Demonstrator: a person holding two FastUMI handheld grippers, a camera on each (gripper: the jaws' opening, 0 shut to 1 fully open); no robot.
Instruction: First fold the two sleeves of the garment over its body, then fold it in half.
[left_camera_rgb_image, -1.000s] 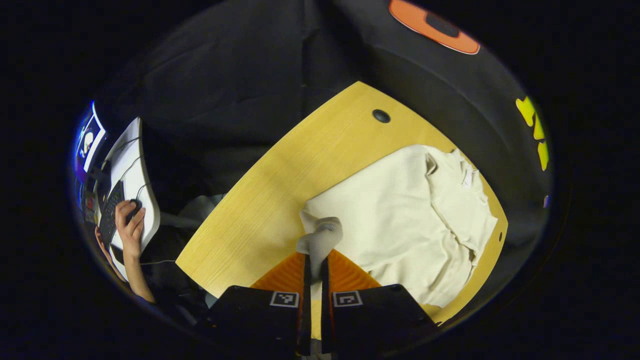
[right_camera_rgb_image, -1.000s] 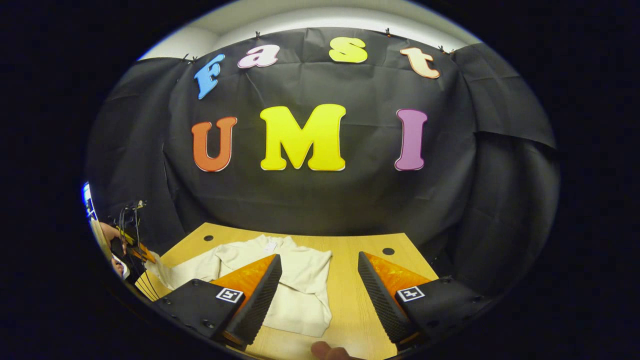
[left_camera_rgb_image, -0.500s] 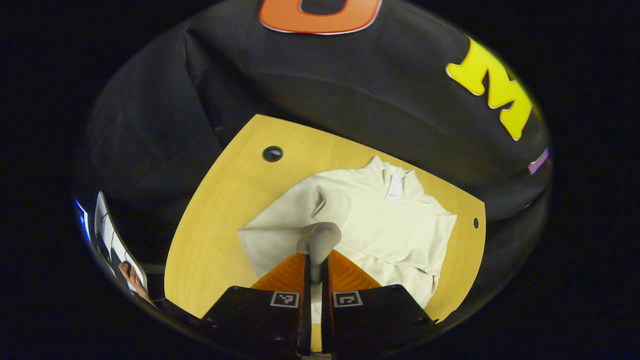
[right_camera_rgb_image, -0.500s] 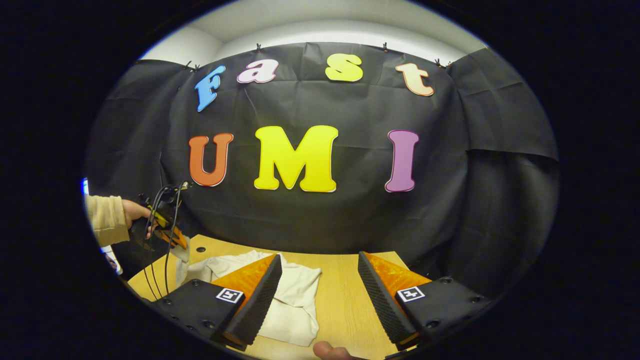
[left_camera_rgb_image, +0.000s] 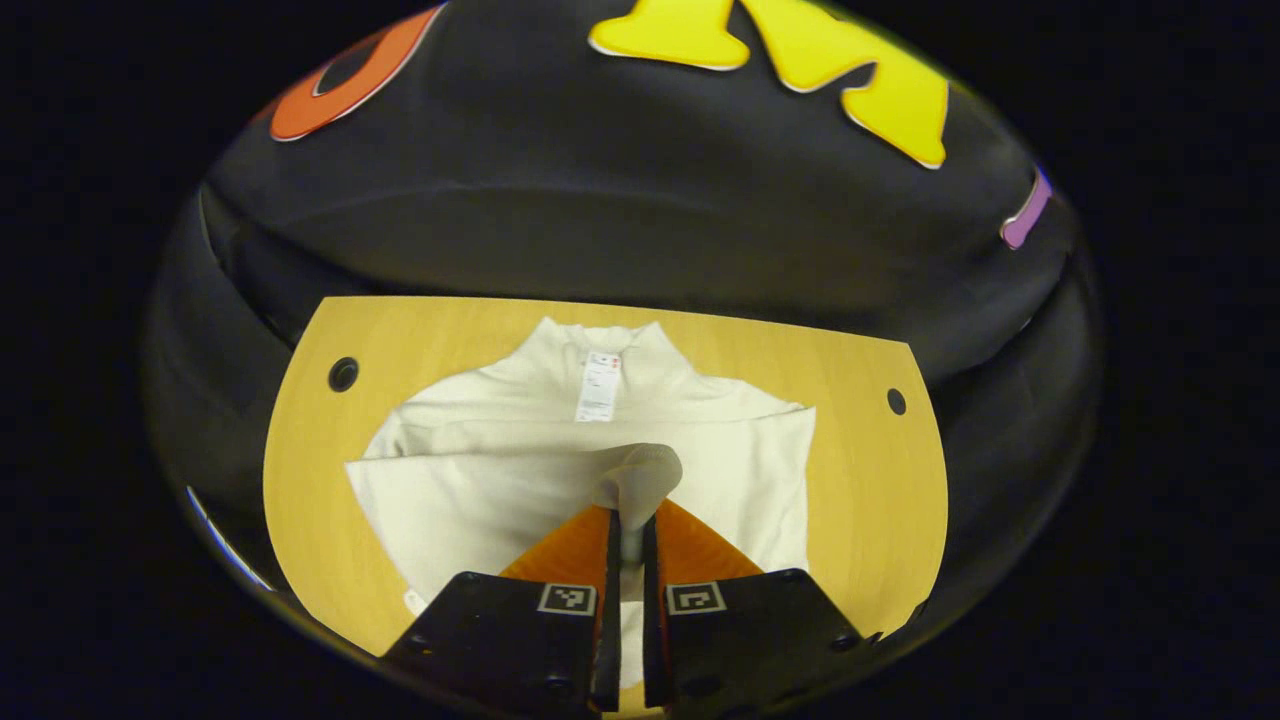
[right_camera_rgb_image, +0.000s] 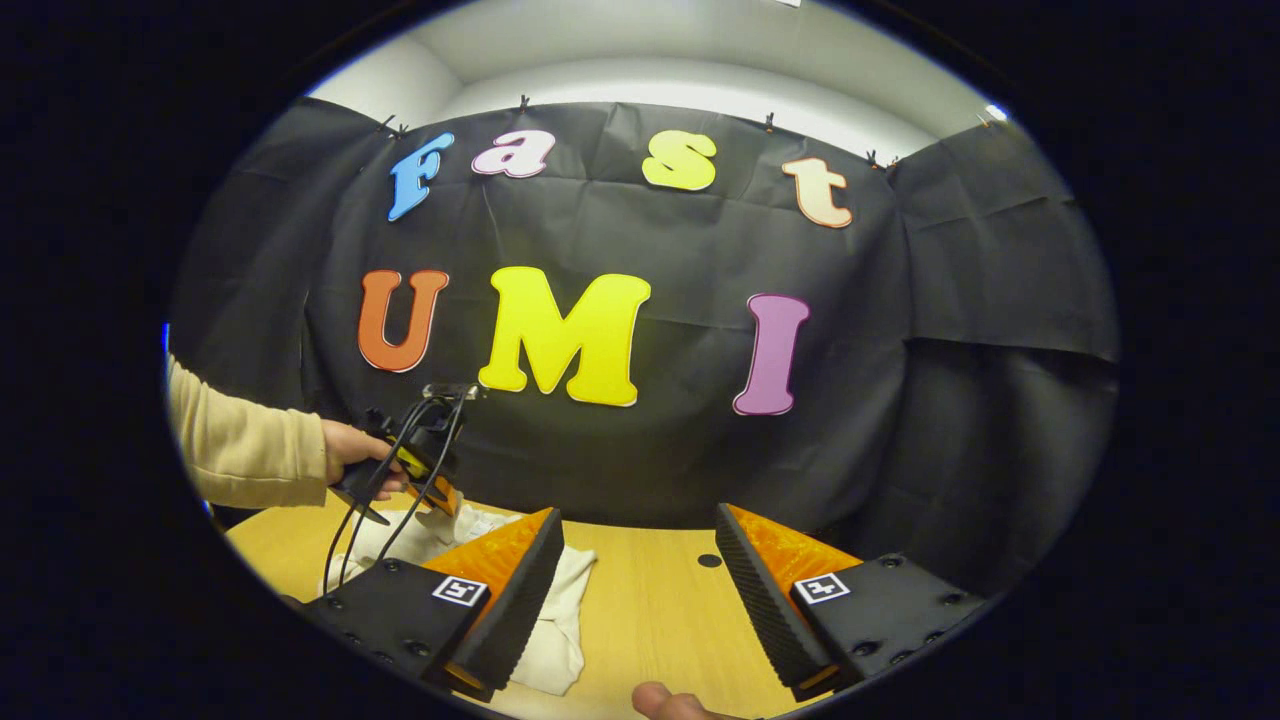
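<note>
A cream long-sleeved garment (left_camera_rgb_image: 480, 470) lies flat on the wooden table (left_camera_rgb_image: 860, 500), collar and label toward the booth wall. My left gripper (left_camera_rgb_image: 630, 520) is shut on the ribbed cuff of a sleeve (left_camera_rgb_image: 640, 470), held above the middle of the garment's body. In the right gripper view the garment (right_camera_rgb_image: 560, 600) lies low at the left, partly behind a finger. My right gripper (right_camera_rgb_image: 640, 590) stands open above the table with nothing between its fingers. Farther left there, a hand holds the left gripper (right_camera_rgb_image: 425, 470) over the cloth.
The table has round cable holes (left_camera_rgb_image: 343, 374) near its far corners (left_camera_rgb_image: 896, 401). Black cloth walls stand close behind the table. A beige sleeve (right_camera_rgb_image: 235, 445) of the person reaches in from the left. A fingertip (right_camera_rgb_image: 665, 700) shows at the bottom edge.
My left gripper has swung round with the cuff from the table's left side to over the garment's middle, drawing the sleeve across the body. My right gripper has tilted upward and drifted right.
</note>
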